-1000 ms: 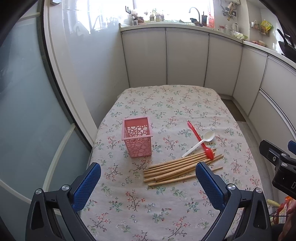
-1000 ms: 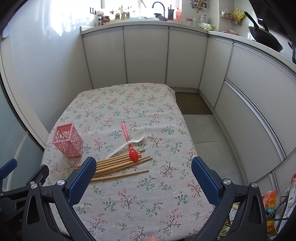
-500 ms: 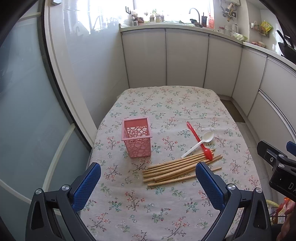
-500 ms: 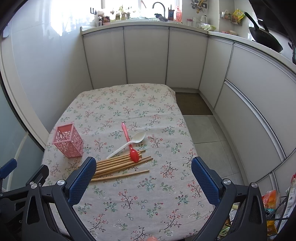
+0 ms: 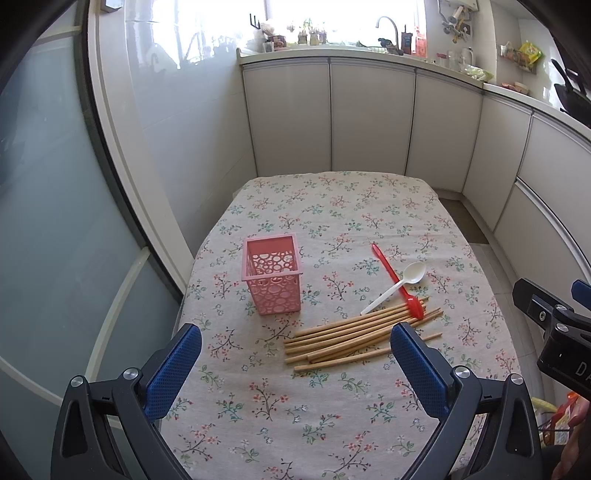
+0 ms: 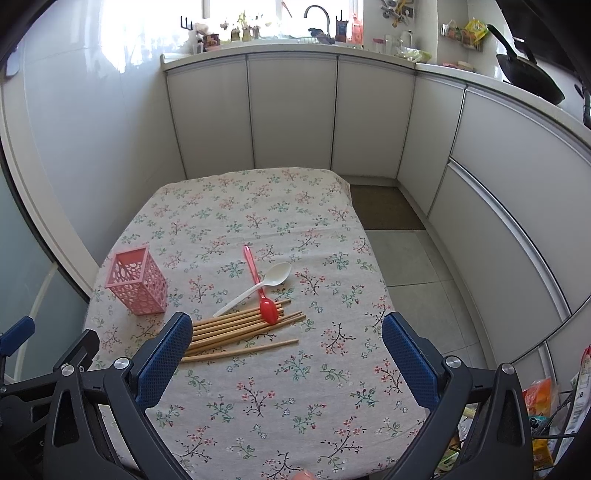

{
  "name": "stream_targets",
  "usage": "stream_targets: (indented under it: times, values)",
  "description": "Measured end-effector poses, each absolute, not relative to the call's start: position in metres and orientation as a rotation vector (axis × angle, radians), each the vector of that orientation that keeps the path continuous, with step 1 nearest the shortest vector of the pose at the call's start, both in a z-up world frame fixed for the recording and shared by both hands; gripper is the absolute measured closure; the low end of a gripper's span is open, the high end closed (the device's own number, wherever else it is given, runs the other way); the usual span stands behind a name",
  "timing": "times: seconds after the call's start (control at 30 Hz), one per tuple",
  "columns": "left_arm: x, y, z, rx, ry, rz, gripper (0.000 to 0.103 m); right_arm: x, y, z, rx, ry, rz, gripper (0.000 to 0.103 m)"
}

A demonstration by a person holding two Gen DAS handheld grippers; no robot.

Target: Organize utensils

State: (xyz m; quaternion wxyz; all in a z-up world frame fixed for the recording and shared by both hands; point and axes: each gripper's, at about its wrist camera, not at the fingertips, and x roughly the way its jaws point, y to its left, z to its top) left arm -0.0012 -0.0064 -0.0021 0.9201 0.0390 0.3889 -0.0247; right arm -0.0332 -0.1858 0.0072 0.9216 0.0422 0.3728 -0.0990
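A floral tablecloth is seen spread over the table, with white kitchen cabinets curving round behind it and a faucet visible at the bright window counter. A dark pan is perched on the counter at the right. Snack packets are glimpsed low at the right edge of the right wrist view.

On the cloth, a pink perforated holder is found standing upright, empty as far as can be seen. Well to its right, a bundle of wooden chopsticks is laid flat, loosely fanned. A red spoon is crossed over a white spoon, and the red bowl is resting on the chopsticks' far ends.

The left gripper is held above the near table, fingers spread wide, nothing between them; the chopsticks are framed just ahead, closer to its right finger, the holder ahead to the left. The right gripper is likewise held wide and empty, with the chopstick ends just beside its left finger. Nothing is seen lying between either gripper and the utensils.
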Motion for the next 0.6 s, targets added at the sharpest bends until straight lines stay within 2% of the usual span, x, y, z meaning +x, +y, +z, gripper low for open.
stream_targets:
  times: [0.6]
  values:
    - [-0.0009, -0.0072, -0.0002, 0.079, 0.798, -0.052, 0.000, -0.0334, -0.1864, 0.0078, 0.088, 0.765, -0.203, 0.000]
